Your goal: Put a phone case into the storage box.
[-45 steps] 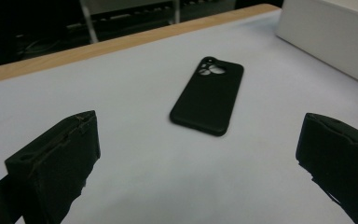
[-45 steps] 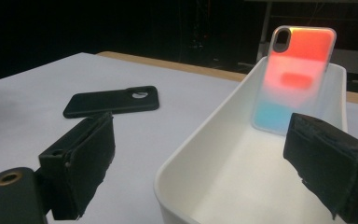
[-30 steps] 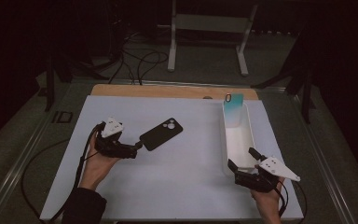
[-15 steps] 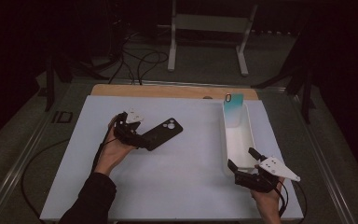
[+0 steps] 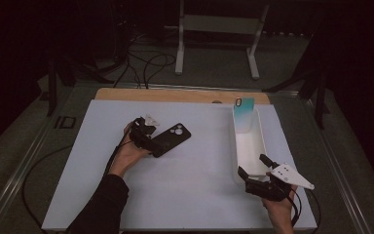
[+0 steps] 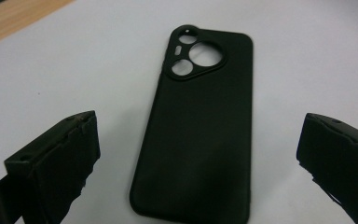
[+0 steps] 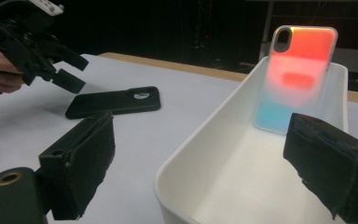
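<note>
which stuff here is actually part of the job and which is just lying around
In the job:
- black phone case, flat on the white mat, left gripper open around its near end
- white tray, likely its destination
- gradient phone case, leaning upright in the tray
- right gripper, open at the tray's near end

Lying about:
- metal stand and floor cables behind the table

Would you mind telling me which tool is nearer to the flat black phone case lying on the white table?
The left tool is nearer, open at the flat black phone case's near end. The right tool sits far off, at the white tray's near end.
</note>
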